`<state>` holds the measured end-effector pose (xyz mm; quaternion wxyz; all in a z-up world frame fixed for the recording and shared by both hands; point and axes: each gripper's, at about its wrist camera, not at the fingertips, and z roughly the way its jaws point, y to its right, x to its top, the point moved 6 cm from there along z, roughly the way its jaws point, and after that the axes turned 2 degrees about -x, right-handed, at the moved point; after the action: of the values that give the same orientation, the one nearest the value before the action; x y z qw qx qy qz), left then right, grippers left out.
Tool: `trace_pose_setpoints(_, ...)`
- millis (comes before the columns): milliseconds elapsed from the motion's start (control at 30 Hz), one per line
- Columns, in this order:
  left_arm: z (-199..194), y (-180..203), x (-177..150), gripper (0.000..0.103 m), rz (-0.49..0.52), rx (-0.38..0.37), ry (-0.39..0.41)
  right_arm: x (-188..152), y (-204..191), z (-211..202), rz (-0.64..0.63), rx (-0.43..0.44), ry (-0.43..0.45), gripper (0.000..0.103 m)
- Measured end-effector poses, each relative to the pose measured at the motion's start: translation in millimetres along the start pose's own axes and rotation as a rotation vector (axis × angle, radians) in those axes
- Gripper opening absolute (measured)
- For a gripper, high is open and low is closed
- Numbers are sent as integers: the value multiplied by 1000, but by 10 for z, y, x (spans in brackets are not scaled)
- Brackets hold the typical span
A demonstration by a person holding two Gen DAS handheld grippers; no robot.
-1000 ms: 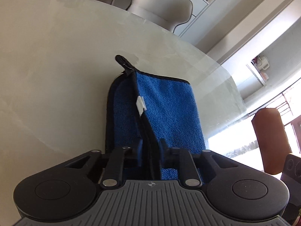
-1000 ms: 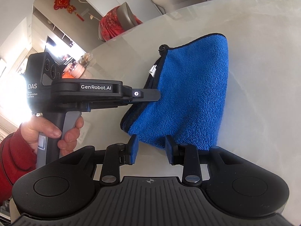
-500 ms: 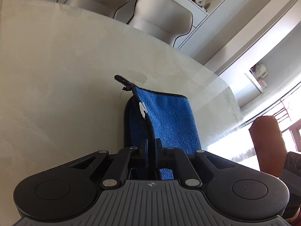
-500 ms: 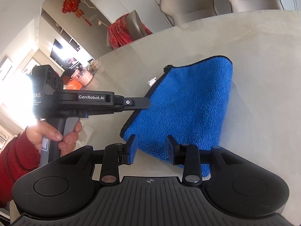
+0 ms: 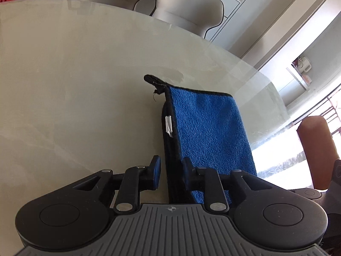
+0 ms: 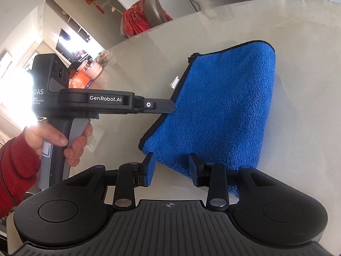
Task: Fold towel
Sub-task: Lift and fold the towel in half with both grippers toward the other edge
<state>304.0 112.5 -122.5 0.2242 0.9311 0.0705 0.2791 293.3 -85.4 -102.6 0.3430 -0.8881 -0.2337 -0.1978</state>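
A blue towel (image 5: pixel 208 128) with a black hem, a black hanging loop (image 5: pixel 154 81) and a white tag (image 5: pixel 169 125) lies folded on the pale table. My left gripper (image 5: pixel 171 172) is open, its jaws either side of the towel's near black edge. In the right wrist view the towel (image 6: pixel 221 111) lies flat, and the left gripper's finger (image 6: pixel 157 105) reaches its left edge. My right gripper (image 6: pixel 171 168) is open and empty at the towel's near edge.
The round pale table (image 5: pixel 74 85) reaches to the far rim. Beige chairs (image 5: pixel 185 6) stand behind it. A brown cylinder (image 5: pixel 315 149) stands at the right. A hand in a red sleeve (image 6: pixel 61 140) holds the left gripper's handle.
My left gripper has opened and let go of the towel's black edge, and the towel has settled flat. My right gripper has stayed open at the near edge.
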Motion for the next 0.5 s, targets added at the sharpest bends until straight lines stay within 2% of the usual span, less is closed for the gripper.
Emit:
trace_pose_setpoints(100,-114,58,26,23,33,23,35,-23,-57,1,-41,13,-15,38)
trace_pose_setpoints(167,-216,157,40,25,66,12,72,-12,-96,-65,-90,21,-8,38)
trace_pose_setpoints(200,-276,234,39,26,82,-7,90,5,-109,-105,-111,22,1,38)
trace_pose_setpoints(300,-401,428,-3,40,99,-88,129,110,-26,-275,-142,-28,52,38)
trace_pose_setpoints(400,-378,624,-175,42,111,-201,97,118,66,-331,-165,-60,50,38)
trace_pose_setpoints(500,-215,672,-360,42,120,-214,23,13,97,-283,-205,-33,13,38)
